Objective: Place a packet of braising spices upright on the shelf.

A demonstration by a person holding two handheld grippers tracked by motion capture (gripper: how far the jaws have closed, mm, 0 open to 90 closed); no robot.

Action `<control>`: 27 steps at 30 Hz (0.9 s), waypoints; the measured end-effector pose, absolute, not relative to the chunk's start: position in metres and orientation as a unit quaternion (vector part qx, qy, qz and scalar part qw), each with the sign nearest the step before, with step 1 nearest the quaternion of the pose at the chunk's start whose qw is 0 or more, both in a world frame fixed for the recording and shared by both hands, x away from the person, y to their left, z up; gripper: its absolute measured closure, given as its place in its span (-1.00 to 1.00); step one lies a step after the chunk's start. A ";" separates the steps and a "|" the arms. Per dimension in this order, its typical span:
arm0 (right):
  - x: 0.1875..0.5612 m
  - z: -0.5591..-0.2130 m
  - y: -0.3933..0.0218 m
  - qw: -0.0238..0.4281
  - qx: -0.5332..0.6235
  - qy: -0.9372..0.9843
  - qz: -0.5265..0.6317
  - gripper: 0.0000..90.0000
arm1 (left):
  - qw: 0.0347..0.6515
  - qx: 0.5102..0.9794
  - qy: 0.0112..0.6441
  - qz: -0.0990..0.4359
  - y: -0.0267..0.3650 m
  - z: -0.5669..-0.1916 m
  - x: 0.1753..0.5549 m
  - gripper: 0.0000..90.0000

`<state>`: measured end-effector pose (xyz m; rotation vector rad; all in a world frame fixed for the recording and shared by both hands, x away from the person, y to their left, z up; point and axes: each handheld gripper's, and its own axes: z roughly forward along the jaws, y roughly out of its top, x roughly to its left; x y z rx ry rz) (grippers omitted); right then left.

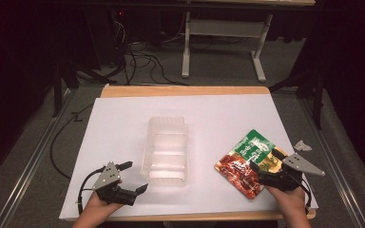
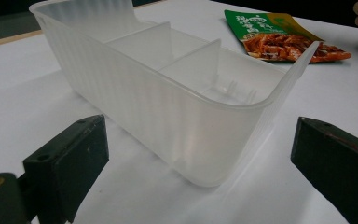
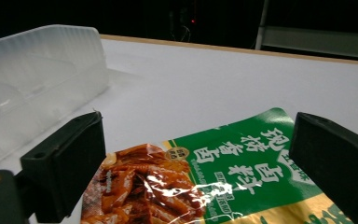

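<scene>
**Op A:** I start with the food pouch (image 1: 247, 163), green at its far end and red-orange at the near end. It lies flat on the white tabletop (image 1: 123, 128), toward the near right, to the right of the clear bin and apart from it.

**Op B:** And my right claw (image 1: 265, 160)?

**Op A:** I see it right at the pouch's near right edge in the high view, jaws spread. In the right gripper view the pouch (image 3: 214, 182) lies between and just ahead of the two black jaws, printed side up. Neither jaw pinches it, though I cannot tell whether a jaw brushes it.

**Op B:** The bin?

**Op A:** The clear plastic bin (image 1: 167, 152) stands upright in the middle of the tabletop, long side running away from me. In the left gripper view I count two dividers crossing the bin (image 2: 168, 107), making three compartments, all holding nothing that I can see.

**Op B:** Left claw?

**Op A:** My left claw (image 1: 133, 176) is spread wide too, near the bin's near left corner but apart from it. In the left gripper view the rounded corner sits between the jaws and a little ahead of them. It holds nothing.

**Op B:** Anything else?

**Op A:** A small crumpled white scrap (image 1: 302, 145) lies off the tabletop's right edge, on the grey floor beyond the pouch.
</scene>
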<state>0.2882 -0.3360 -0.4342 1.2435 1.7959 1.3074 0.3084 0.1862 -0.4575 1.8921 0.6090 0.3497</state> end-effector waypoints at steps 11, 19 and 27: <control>0.303 -0.442 -0.364 0.296 0.503 0.666 0.465 -0.84 | 0.530 0.794 0.259 0.144 0.187 -0.459 0.309 -0.90; 0.308 -0.449 -0.387 0.298 0.524 0.660 0.448 -0.75 | 0.528 0.797 0.258 0.141 0.186 -0.460 0.310 -0.90; 0.310 -0.455 -0.415 0.289 0.562 0.634 0.445 -0.77 | 0.531 0.794 0.260 0.144 0.187 -0.458 0.309 -0.90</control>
